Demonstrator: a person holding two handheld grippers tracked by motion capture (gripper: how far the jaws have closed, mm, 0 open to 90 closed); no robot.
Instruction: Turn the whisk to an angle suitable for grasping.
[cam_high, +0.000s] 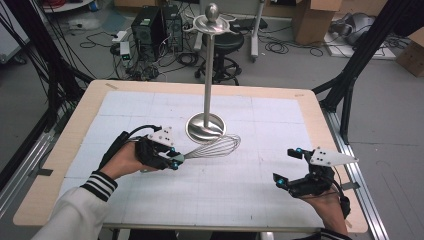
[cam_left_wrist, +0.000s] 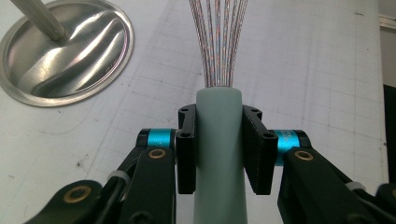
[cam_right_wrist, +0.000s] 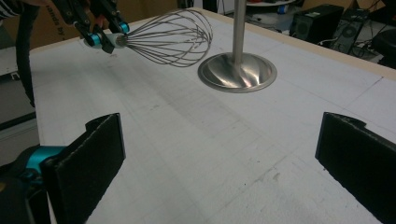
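**Steel whisk clamped in my left gripper, right gripper idle**

Steel wires fan out ahead of my left gripper (cam_left_wrist: 218, 154), whose jaws are clamped on the pale green handle (cam_left_wrist: 218, 140) of a balloon whisk (cam_high: 212, 147). From the left gripper view the two black pads (cam_left_wrist: 254, 154) press flat against either side of the handle, just below where the wires enter it. In the high view the whisk lies roughly level, its wire head pointing toward the right side of the surface (cam_high: 200, 200) and sitting just in front of the round base (cam_high: 205, 127) of a tall metal stand (cam_high: 209, 75). I cannot tell whether the wires touch that base or the gridded white mat (cam_high: 250, 115) beneath them.

My right gripper (cam_high: 289, 167) sits near the right front part of the surface, well apart from the whisk, with its jaws wide apart and nothing between them. From the right gripper view I look across bare mat toward the whisk and the stand's shiny base, with the left gripper at the upper left corner.

On the floor beyond the surface I see computer towers (cam_high: 157, 25), a black stool (cam_high: 227, 42) and cardboard boxes (cam_high: 312, 17).
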